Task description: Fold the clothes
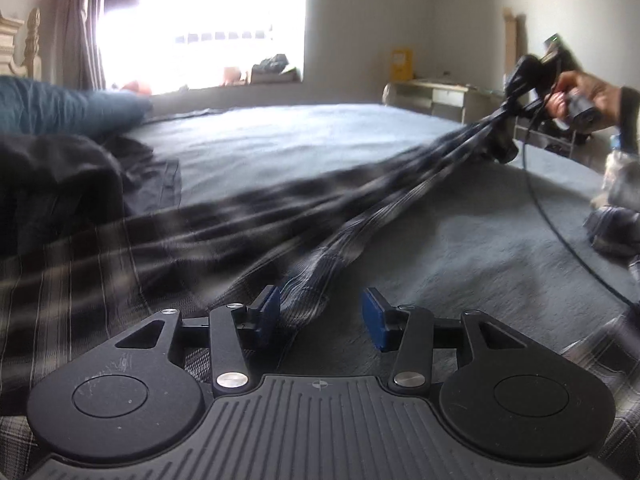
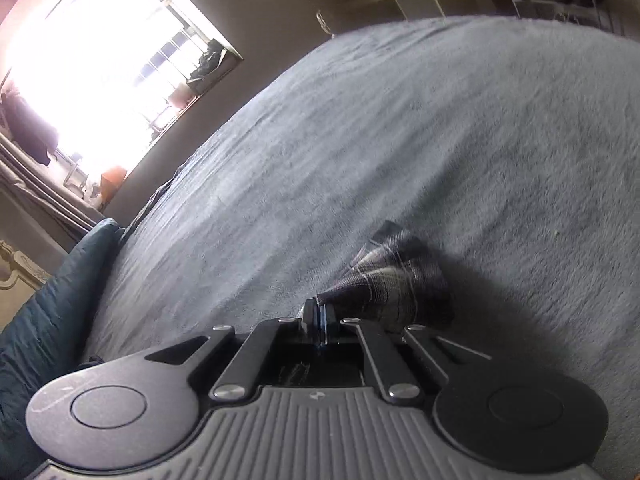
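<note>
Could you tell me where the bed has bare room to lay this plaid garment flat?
The grey bedspread lies bare between the window wall and the plaid garment. Crowded spots: dark clothes beside the teal pillow, and the clothes pile at the right.

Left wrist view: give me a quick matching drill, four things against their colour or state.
1 left gripper
2 right gripper
3 plaid cloth
4 pillow

a teal, at the head of the bed
b shut on the cloth's far end, lifted
c open, cloth between its blue pads
d stretched across the grey bed cover

Pairs: 1-c, 2-b, 3-d, 4-a
</note>
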{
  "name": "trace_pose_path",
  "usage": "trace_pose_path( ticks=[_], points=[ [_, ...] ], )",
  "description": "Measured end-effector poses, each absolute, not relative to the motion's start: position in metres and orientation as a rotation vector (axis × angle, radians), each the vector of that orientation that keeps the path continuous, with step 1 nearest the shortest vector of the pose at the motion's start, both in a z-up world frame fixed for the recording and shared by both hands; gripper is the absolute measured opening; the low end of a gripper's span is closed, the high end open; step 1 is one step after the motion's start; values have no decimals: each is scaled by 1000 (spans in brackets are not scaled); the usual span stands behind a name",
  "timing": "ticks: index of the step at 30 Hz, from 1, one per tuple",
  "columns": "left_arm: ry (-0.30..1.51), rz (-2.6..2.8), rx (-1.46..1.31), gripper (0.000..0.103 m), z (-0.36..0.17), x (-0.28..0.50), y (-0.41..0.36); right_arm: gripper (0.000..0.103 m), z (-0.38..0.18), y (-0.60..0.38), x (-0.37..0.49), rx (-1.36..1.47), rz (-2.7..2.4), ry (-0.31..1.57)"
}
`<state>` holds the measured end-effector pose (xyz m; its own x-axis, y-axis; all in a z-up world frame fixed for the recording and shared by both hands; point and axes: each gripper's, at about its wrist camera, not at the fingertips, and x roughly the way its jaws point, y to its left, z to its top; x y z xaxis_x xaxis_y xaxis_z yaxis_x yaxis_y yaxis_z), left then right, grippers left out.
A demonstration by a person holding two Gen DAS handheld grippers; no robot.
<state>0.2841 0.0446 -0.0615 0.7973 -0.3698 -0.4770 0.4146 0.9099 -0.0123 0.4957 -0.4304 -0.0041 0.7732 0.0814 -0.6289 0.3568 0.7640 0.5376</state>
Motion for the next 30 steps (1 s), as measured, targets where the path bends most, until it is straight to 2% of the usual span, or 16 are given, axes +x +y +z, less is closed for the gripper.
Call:
trace_pose_path(
  ticks=[1,3,5,6,10,13,17,20,24,27,28,30],
  points=[
    [507,-412,90,40,-62,286,46,2,-4,-431,496,678,-181,702],
    [519,-389,76,19,-62,289,49,2,-8,-432,497,648,-221,754],
    [514,-394,54,5,-62,289,55,2,-13,-435,493,639,-243,785],
    [502,-409,41,3,-61,288,57,2,-14,-436,490,645,-246,789],
    [457,-500,13,2,-55,285,68,8,-14,-438,488,635,-273,847],
    [450,-548,14,1,-53,286,72,25,-15,-445,478,621,-322,881],
    [447,-619,6,1,-52,285,78,27,-23,-439,458,714,-220,940],
    [432,-663,-20,2,-50,286,86,35,-38,-418,448,729,-141,1023],
    [403,-659,-59,2,-48,284,93,36,-68,-401,454,781,-132,1091],
    [374,-675,-78,2,-46,284,98,36,-79,-400,459,835,-135,1041],
    [369,-682,-83,2,-45,284,99,35,-81,-401,460,855,-132,1014],
    [371,-695,-93,2,-46,284,101,24,-83,-401,463,871,-125,977]
  ],
)
